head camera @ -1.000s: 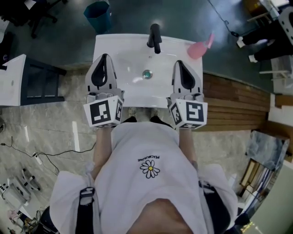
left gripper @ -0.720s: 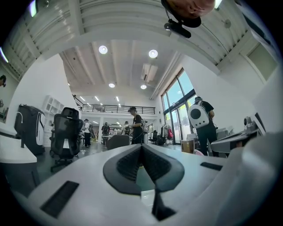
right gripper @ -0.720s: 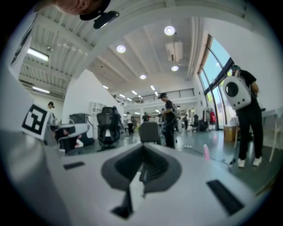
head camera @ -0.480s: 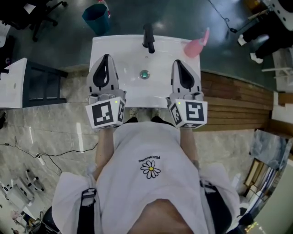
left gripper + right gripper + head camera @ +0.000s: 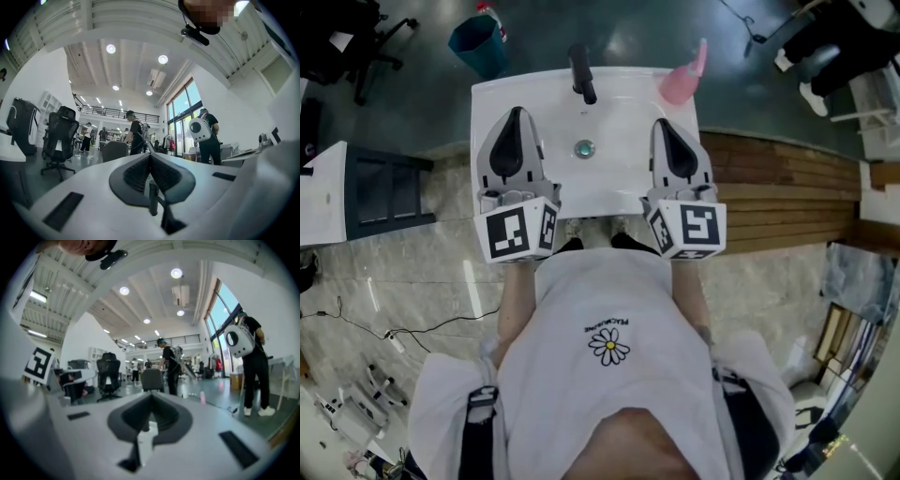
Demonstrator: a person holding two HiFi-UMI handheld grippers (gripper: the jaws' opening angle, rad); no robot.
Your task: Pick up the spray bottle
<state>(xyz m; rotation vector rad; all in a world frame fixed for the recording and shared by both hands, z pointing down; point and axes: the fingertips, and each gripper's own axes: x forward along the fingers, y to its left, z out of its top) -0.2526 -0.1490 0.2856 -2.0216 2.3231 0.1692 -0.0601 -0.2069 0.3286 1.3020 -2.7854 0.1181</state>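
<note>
The pink spray bottle (image 5: 682,81) stands on the far right corner of the white sink (image 5: 623,187), right of the black faucet (image 5: 581,73). Both grippers hover over the basin's near half, either side of the drain (image 5: 584,148). My left gripper (image 5: 517,112) is shut and empty, its jaws meeting in a line in the left gripper view (image 5: 150,154). My right gripper (image 5: 662,124) is also shut and empty (image 5: 151,394). Its tip is a short way in front of the bottle and slightly left of it, without touching.
A blue bin (image 5: 478,42) stands beyond the sink's left corner. A white desk (image 5: 319,178) and a dark frame are to the left, wooden boards (image 5: 778,187) to the right. The gripper views show office chairs (image 5: 58,136) and people standing at a distance (image 5: 248,366).
Sink, faucet and bottle have slid left and a little up in the head view. Both grippers reach slightly further over the basin and stay shut.
</note>
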